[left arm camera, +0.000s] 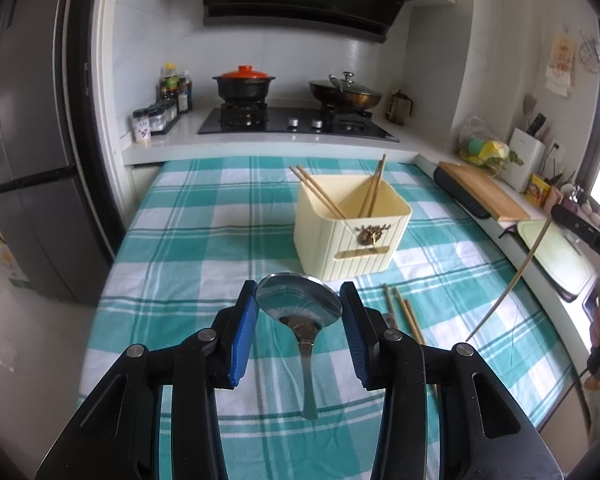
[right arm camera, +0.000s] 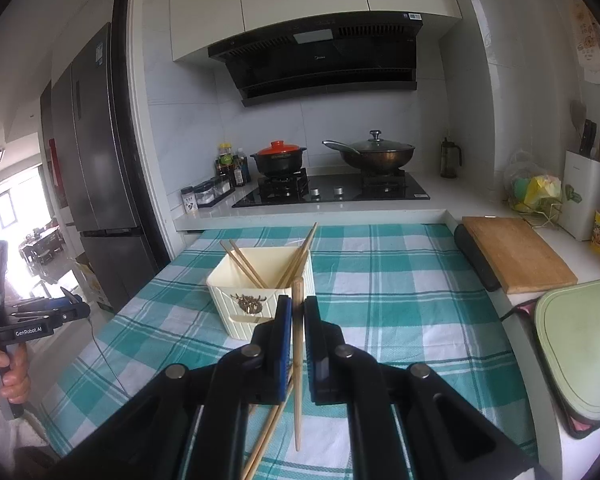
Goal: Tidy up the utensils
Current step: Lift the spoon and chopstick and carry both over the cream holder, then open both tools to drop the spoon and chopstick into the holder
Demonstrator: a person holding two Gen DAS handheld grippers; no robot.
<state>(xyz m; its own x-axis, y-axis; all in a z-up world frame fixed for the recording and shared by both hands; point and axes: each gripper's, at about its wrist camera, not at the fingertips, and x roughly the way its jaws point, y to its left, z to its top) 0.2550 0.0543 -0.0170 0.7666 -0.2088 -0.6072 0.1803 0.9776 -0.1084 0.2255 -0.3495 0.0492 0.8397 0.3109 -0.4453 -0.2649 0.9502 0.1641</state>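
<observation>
Left claw (left arm camera: 299, 304) sits low in the centre of its view, pads pinching the bowl of a metal spoon (left arm camera: 300, 308) whose handle hangs toward the checked cloth on the bench (left arm camera: 204, 232). Up and right of it stands the cream utensil box (left arm camera: 350, 228) holding chopsticks (left arm camera: 320, 194); two more chopsticks (left arm camera: 404, 312) lie at lower right. Right claw (right arm camera: 298, 308), bottom centre of its view, is pressed onto a single chopstick (right arm camera: 298, 360) just before the box.

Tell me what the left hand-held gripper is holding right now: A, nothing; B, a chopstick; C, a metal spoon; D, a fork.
C: the left hand-held gripper has its blue pads on either side of the bowl of a metal spoon, whose handle hangs down over the checked tablecloth.
</observation>
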